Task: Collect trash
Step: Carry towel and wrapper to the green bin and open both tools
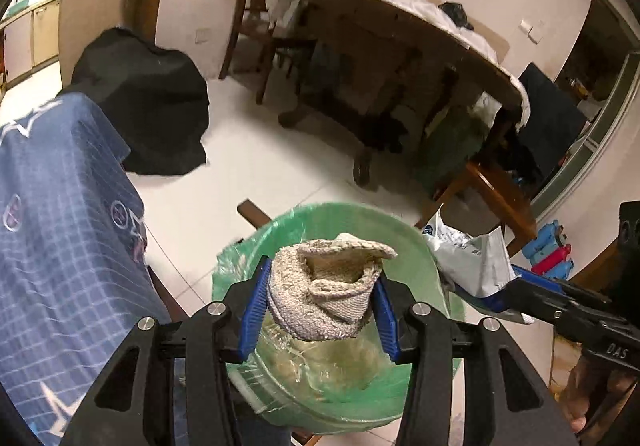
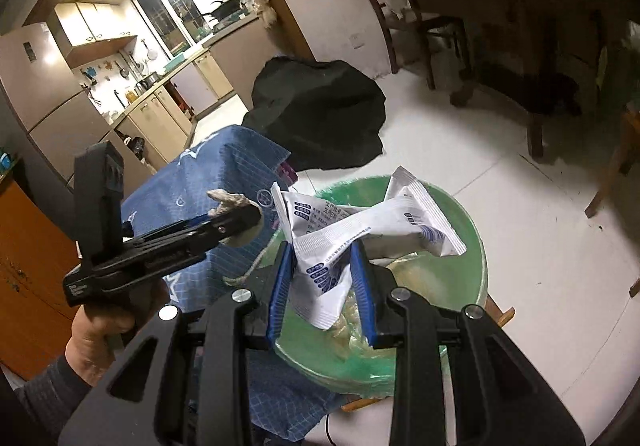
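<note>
Two loads ride over the bin: my left hand-held gripper (image 1: 318,300) is clamped on a rolled grey rag (image 1: 332,286), and my right hand-held gripper (image 2: 324,282) is pinched on a crumpled white wrapper (image 2: 360,238). Both hang above the green-lined bin (image 2: 472,246). To drop them cleanly, I'd centre each over the opening, then part the pads, rag first since it looks bulkier. Beside the bin sits something under a blue patterned cloth (image 1: 60,205); beyond lie pale floor tiles (image 1: 248,165) and a dining table (image 1: 400,29).

open bin (image 1: 320,221) below, blue-draped furniture (image 1: 60,205) alongside
</note>
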Demonstrator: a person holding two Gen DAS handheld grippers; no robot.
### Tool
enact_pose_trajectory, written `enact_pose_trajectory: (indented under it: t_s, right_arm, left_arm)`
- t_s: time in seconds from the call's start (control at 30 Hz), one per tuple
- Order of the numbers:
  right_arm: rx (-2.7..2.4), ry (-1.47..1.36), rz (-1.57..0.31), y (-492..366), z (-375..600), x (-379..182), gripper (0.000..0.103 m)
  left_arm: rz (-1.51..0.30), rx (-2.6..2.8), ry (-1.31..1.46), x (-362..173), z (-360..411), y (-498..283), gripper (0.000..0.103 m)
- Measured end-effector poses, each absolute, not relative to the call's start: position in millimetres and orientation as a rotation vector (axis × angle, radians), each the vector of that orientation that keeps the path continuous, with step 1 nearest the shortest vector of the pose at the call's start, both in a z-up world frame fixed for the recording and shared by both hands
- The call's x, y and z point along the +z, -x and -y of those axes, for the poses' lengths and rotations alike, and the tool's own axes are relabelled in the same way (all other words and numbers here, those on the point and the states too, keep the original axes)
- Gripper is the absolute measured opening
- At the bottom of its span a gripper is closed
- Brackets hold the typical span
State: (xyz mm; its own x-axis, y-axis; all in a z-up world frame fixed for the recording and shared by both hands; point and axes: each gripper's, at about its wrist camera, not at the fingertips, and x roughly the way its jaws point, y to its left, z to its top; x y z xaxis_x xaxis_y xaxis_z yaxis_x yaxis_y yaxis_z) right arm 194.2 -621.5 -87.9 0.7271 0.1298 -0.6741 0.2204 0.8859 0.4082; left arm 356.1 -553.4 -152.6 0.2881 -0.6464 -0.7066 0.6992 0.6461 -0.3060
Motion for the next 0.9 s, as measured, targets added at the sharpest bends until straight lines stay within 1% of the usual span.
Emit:
enact_pose_trajectory:
  t_s: [0.17,0.3,0.47,0.57,0.6,0.67,0.7,0.77,0.9]
  right_arm:
    - [-0.044,-0.506,-0.785,-197.8,628.0,-101.3,0.029]
    - [-0.049,-0.500,-0.790,-194.8,632.7,-105.6,0.029]
    - [-0.055,-0.489,-0.791,-193.9,636.6,-108.4,0.029]
    - [-0.066,-0.487,-0.786,-191.5,636.7,-106.2,0.034]
    - [-0.074,-0.485,-0.783,-190.5,637.8,-106.5,0.036]
    - [-0.078,-0.486,-0.782,-189.5,640.7,-108.1,0.036]
    - [-0.076,-0.486,-0.780,-188.6,641.3,-108.2,0.039]
    - [-0.076,-0.482,-0.777,-186.9,641.3,-107.3,0.044]
    - [-0.081,-0.487,-0.765,-184.2,640.4,-104.6,0.049]
  left_arm:
    - [-0.936,-0.895,-0.076,-181.7,569.9,-361.2,0.048]
    - [-0.936,-0.892,-0.081,-188.0,576.8,-362.1,0.049]
    - [-0.934,-0.889,-0.090,-186.2,564.7,-359.3,0.049]
    - [-0.927,-0.877,-0.106,-182.5,556.5,-358.0,0.051]
    - [-0.924,-0.875,-0.110,-181.6,554.8,-357.6,0.054]
    - [-0.923,-0.871,-0.116,-181.3,554.9,-356.9,0.057]
    - [-0.923,-0.868,-0.117,-180.9,554.5,-356.8,0.061]
    - [-0.919,-0.858,-0.117,-180.0,553.1,-357.2,0.064]
    - [-0.912,-0.848,-0.114,-177.5,550.1,-356.1,0.068]
